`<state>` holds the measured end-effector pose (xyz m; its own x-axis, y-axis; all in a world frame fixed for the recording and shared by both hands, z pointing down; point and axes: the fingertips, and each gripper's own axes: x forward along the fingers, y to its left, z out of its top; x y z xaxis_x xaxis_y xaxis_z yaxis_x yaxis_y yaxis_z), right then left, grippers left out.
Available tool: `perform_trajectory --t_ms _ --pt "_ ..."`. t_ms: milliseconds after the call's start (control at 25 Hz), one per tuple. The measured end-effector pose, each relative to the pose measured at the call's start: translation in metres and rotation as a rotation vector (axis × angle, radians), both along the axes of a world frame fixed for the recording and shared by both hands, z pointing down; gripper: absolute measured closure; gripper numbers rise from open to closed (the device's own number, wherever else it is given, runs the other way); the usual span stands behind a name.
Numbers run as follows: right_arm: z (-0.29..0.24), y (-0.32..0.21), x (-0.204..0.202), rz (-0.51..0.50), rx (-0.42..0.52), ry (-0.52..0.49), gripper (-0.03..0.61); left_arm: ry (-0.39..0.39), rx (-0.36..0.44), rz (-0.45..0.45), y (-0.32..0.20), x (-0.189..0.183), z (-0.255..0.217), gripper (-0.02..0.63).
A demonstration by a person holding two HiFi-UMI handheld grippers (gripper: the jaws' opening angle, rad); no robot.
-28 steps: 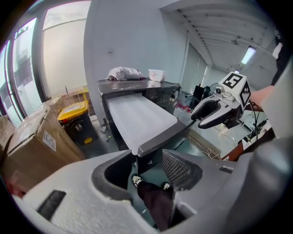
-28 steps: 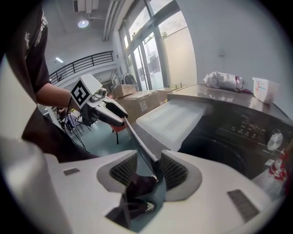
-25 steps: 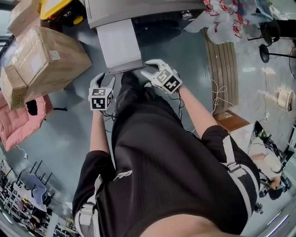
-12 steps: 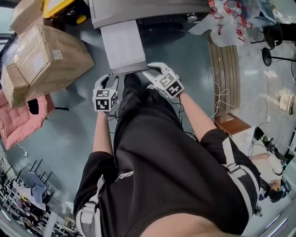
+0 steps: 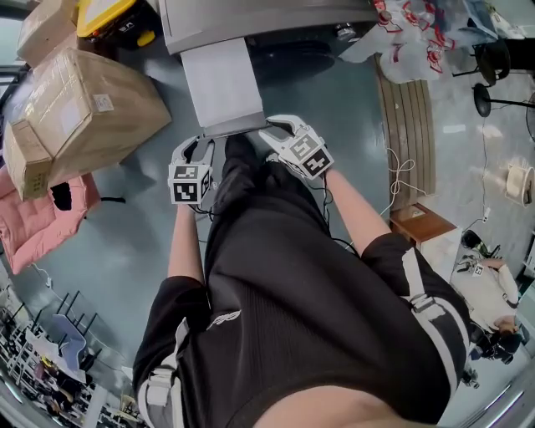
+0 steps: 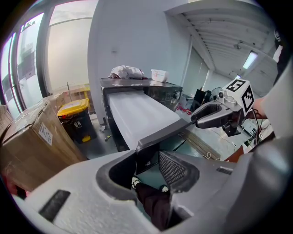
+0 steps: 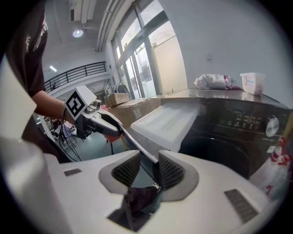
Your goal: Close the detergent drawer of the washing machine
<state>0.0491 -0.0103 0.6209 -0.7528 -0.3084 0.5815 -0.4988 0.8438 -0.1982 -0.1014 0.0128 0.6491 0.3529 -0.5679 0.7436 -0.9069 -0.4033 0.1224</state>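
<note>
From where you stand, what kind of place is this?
Probably a workshop or test hall rather than a home: the washing machine stands near large cardboard boxes and a yellow-lidded bin.

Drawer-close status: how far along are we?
Done: the approach. The left tongs and right tongs have just been closing, each with an end of the grey drawer front between its jaws. In hand: the grip, which looks set on both sides. Left: the whole push; the white detergent drawer stands far out of the washing machine.
</note>
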Motion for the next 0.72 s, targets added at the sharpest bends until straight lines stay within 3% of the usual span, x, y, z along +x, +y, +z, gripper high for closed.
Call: perform_trajectory --t_ms 160,720 --pt "0.005 0.000 -0.001 -0.030 0.034 0.044 0.446 0.002 0.004 0.006 -0.002 0.000 -0.001 0.453" --pt "-0.007 -0.001 0.000 0.001 0.052 0.019 0.457 0.041 0.022 -0.021 -0.002 -0.001 -0.011 0.456"
